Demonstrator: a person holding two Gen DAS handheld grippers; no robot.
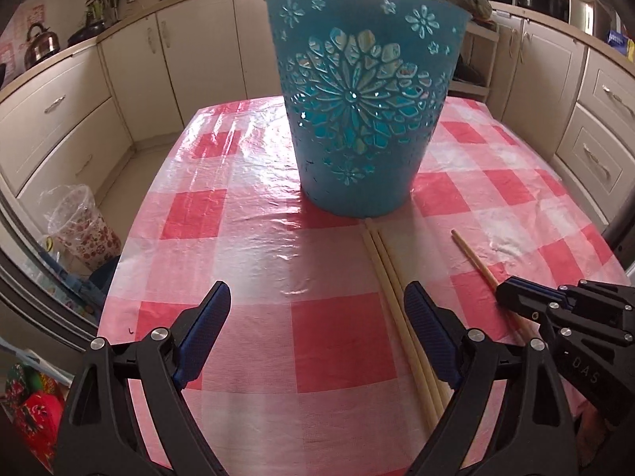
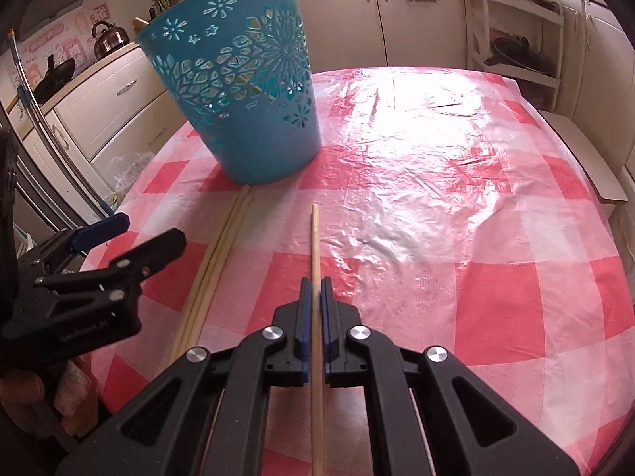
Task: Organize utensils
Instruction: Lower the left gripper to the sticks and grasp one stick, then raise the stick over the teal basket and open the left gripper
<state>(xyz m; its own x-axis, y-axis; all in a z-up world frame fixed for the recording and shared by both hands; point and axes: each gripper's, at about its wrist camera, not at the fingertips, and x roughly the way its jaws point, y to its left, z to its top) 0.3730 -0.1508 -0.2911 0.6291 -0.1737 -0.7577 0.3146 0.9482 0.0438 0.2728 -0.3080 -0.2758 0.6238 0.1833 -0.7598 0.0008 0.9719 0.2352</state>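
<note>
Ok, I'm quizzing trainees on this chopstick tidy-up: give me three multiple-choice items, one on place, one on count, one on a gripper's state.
1. Where do the bundled chopsticks lie?
A. inside the bin
B. on the tablecloth, tips at the bin's base
C. on the floor

2. How many chopsticks does the right gripper hold?
A. one
B. two
C. none

3. How is the left gripper?
A. shut on a chopstick
B. open, holding nothing
C. shut, holding nothing

B: the bundle ends against the blue bin.
A: a single chopstick sits between its pads.
B: its fingers stand wide apart.
</note>
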